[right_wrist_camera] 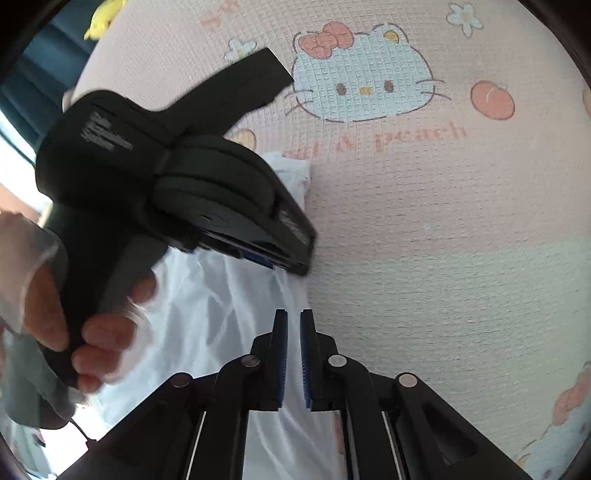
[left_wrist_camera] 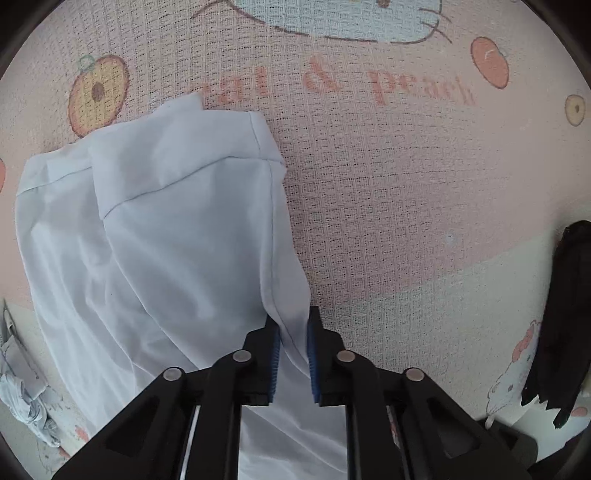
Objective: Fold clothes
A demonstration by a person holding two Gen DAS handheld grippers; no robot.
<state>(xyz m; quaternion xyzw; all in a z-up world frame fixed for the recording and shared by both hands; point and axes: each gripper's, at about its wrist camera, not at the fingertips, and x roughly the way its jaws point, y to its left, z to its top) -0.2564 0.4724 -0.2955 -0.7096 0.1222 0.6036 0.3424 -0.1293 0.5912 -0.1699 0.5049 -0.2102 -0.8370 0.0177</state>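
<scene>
Where the left wrist view begins, the left tongs (left_wrist_camera: 294, 328) stand with their blue ribbed pads a narrow gap apart, and the hemmed edge of the pale white thin-fabric garment (left_wrist_camera: 166, 236) runs between them. The pads appear to bear on the cloth from both sides. Beyond the tips, the garment lies spread over the pink waffle-textured blanket printed with cartoon cats and peaches (left_wrist_camera: 388, 192), its far end folded back on itself in overlapping layers. A crumpled grey-white cloth (left_wrist_camera: 26, 391) sits at the left edge, and a black fabric item (left_wrist_camera: 565, 317) at the right edge.

From the right wrist view, the right tongs (right_wrist_camera: 293, 325) have their pads almost closed, leaving a thin slit. White fabric passes under and between them; whether it is pinched cannot be told. Further out on the left, a person's hand (right_wrist_camera: 92, 332) in a clear glove grips the black handle of the other tool, which is blurred. A yellow soft toy (right_wrist_camera: 105, 18) lies at the far top left.
</scene>
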